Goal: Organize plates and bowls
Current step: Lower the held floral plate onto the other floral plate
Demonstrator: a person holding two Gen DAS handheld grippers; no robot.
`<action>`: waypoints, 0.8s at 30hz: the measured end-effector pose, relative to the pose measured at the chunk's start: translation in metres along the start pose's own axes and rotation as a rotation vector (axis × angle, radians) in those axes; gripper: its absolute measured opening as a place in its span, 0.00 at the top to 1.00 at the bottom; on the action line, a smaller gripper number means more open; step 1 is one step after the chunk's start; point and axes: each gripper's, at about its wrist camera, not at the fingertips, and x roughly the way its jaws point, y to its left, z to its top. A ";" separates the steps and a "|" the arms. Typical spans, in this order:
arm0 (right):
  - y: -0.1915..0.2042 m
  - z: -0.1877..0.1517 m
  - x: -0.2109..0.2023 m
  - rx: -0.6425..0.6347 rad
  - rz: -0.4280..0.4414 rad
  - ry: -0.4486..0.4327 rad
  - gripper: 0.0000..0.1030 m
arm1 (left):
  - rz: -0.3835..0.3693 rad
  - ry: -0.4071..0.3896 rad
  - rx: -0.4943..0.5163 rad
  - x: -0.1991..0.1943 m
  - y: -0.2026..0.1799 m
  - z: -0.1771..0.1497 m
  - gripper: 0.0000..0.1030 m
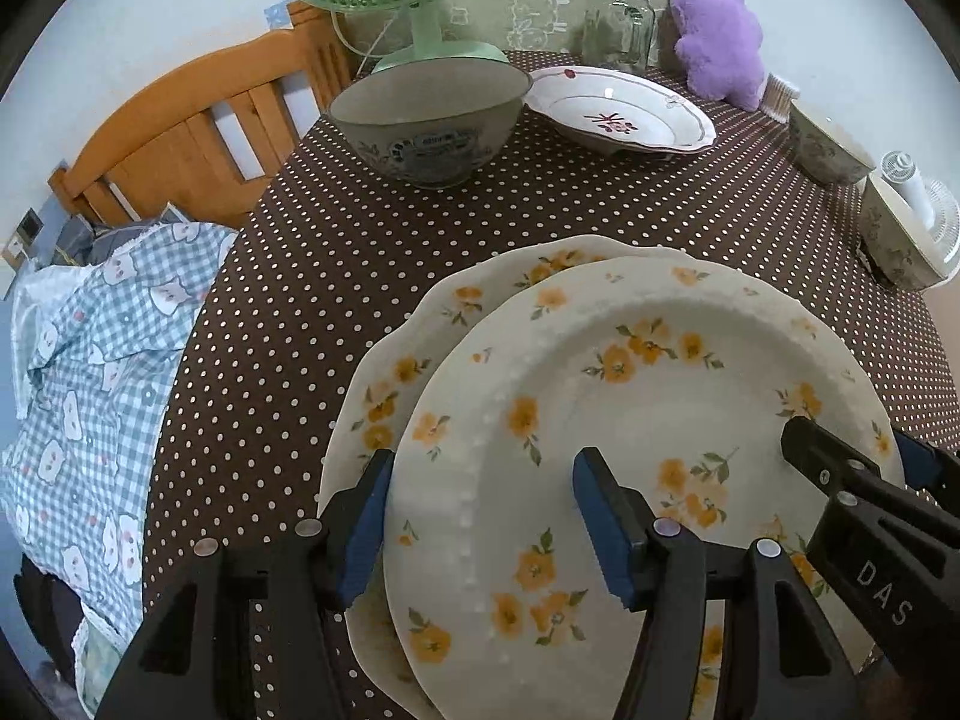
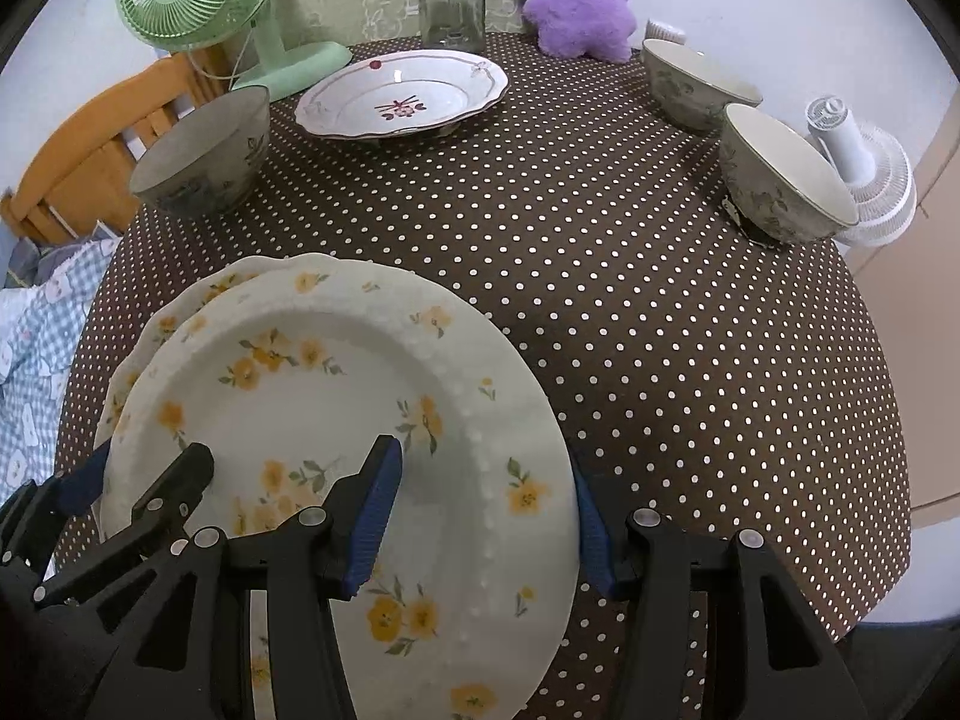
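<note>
Two yellow-flowered plates lie at the near edge of the dotted tabletop (image 2: 660, 300). The upper plate (image 1: 630, 420) sits offset on the lower plate (image 1: 384, 384). The left gripper (image 1: 483, 531) straddles the upper plate's left rim, the right gripper (image 2: 486, 516) its right rim. Whether the fingers press on the rim or stand slightly clear cannot be told. A grey bowl (image 1: 429, 120), a red-patterned dish (image 1: 618, 111) and two smaller bowls (image 2: 780, 174) stand well apart at the far side.
</note>
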 end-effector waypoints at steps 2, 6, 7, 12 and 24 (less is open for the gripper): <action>0.000 0.000 0.001 -0.004 0.002 0.003 0.44 | 0.007 0.003 0.002 0.000 -0.001 0.001 0.40; -0.002 -0.001 0.002 -0.010 0.012 0.011 0.44 | 0.006 0.011 -0.005 0.001 0.001 0.002 0.38; -0.002 -0.001 0.002 -0.013 0.018 0.016 0.44 | 0.007 0.011 -0.008 0.001 -0.001 0.002 0.38; -0.011 -0.005 -0.005 -0.002 0.011 0.025 0.44 | 0.019 0.017 0.019 -0.001 -0.006 -0.001 0.32; -0.004 -0.007 -0.015 -0.013 0.010 0.006 0.64 | 0.008 -0.012 0.042 -0.013 -0.006 -0.002 0.25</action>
